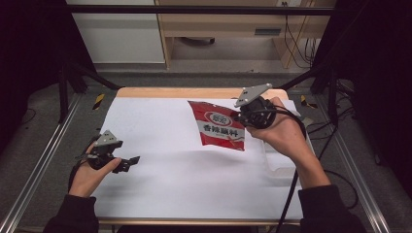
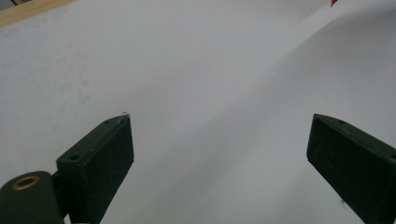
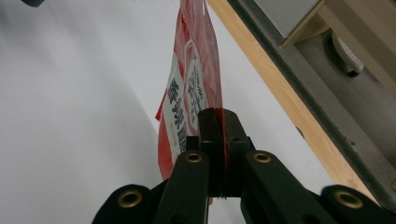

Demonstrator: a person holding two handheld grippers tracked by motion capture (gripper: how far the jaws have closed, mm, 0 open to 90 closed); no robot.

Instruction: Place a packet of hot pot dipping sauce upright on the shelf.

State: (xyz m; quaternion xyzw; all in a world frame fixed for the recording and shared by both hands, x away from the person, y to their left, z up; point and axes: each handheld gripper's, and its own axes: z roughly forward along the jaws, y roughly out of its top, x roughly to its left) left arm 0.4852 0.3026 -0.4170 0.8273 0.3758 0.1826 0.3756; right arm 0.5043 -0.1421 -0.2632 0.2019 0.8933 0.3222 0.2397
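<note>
Currently held: one red seasoning packet (image 1: 218, 125), clamped by its right edge in the right gripper (image 1: 241, 115) and hanging off the white sheet (image 1: 160, 184), over its far right part.
Right jaws: clenched flat on the packet's edge, as the right gripper view (image 3: 219, 140) shows.
Left jaws: spread wide with nothing between them; left gripper (image 1: 130, 161) rests low at the sheet's near left.
Step, judged: carrying the packet single-handed.
Doing it well: keep the pinch firm, move smoothly so the limp packet does not swing, and lower it flat before letting go.
Count: one packet, two grippers, one sheet, one table (image 1: 145, 92).
</note>
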